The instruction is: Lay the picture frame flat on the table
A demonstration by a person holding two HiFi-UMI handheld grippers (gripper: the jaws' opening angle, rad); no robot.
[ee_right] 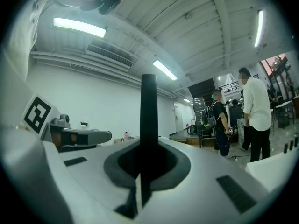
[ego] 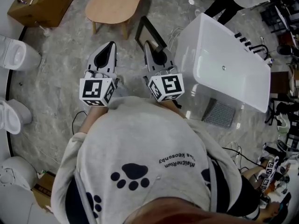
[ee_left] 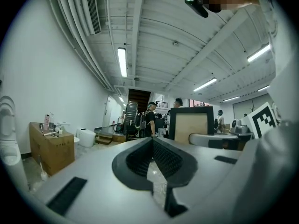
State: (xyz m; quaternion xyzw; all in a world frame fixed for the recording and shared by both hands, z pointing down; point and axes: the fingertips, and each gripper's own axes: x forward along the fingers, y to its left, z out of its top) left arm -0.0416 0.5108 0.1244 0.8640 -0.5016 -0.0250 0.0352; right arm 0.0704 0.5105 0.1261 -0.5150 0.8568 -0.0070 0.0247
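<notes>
Grey marbled floor (ego: 56, 92) fills most of the head view, with a big white bathtub (ego: 224, 64) at the right of the frame. An oval wooden table (ego: 114, 3) stands at the top centre, its top bare, and a cardboard box (ego: 42, 3) sits in the upper left corner. White toilets (ego: 14, 55) line the left edge. The black picture frame (ego: 156, 31) is up off the floor, just below the table in the frame and left of the tub, standing on edge and not on the table. My right tongs (ee_right: 148, 143) are clamped on its edge, and in the right gripper view it rises as a dark upright bar between the jaws. My left tongs (ee_left: 153, 143) sit beside them, jaws together with nothing between them.
</notes>
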